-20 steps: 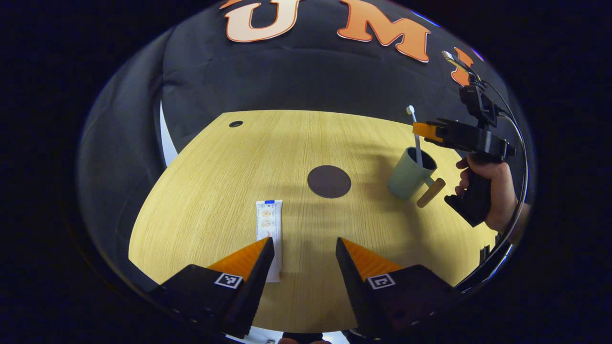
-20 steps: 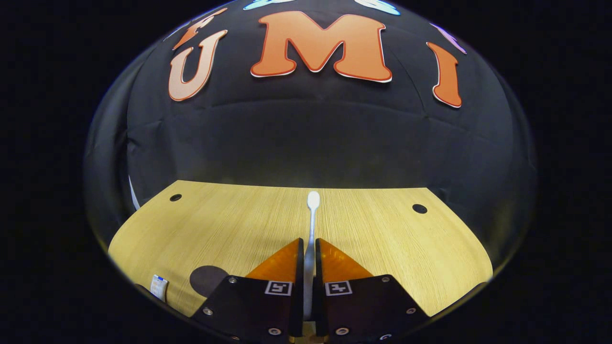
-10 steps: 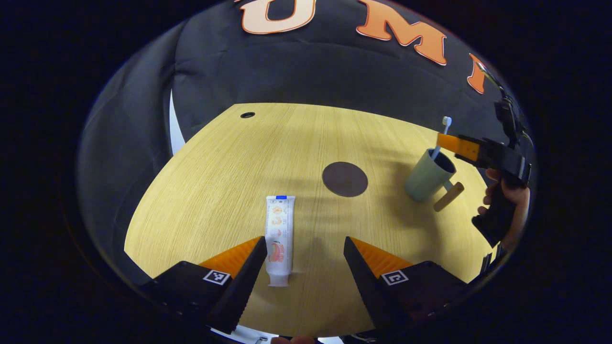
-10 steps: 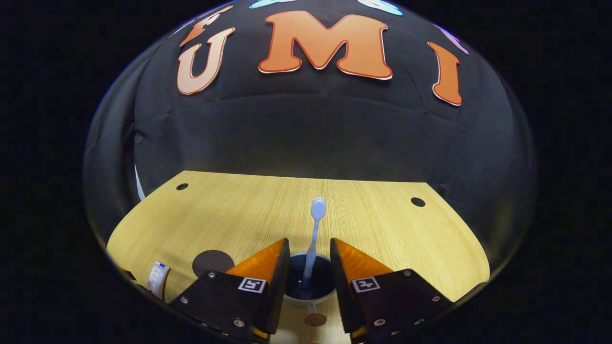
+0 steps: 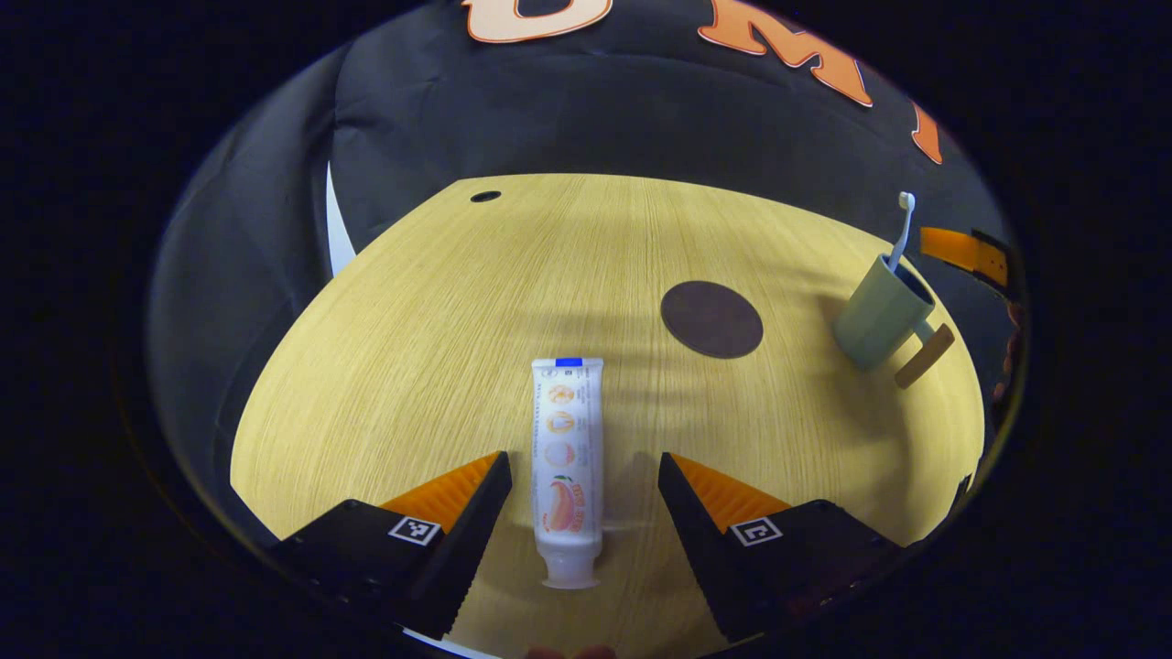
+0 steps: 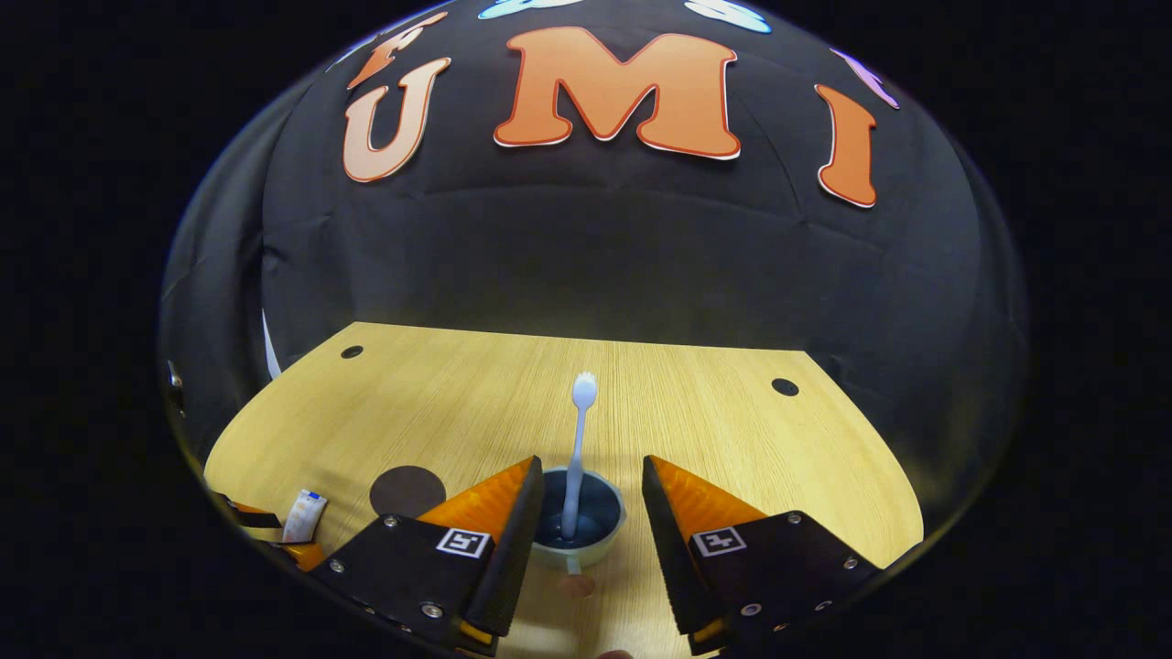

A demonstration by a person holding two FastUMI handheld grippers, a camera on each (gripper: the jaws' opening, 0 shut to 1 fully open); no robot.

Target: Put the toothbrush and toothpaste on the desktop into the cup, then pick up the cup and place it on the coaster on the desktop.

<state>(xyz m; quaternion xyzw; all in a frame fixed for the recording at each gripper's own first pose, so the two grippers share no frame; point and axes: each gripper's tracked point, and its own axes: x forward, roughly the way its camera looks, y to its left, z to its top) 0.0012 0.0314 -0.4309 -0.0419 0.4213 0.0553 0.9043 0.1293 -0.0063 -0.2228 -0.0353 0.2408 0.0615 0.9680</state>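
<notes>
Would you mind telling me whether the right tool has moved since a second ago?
Yes. The right tool was shut on the toothbrush; now it is open and has drawn back from the cup, where the brush stands free.

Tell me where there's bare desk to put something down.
Bare wood runs behind the coaster and toothpaste to the far edge, and beyond the cup. The near strip is crowded: toothpaste between the left gripper jaws, cup between the right gripper jaws.
</notes>
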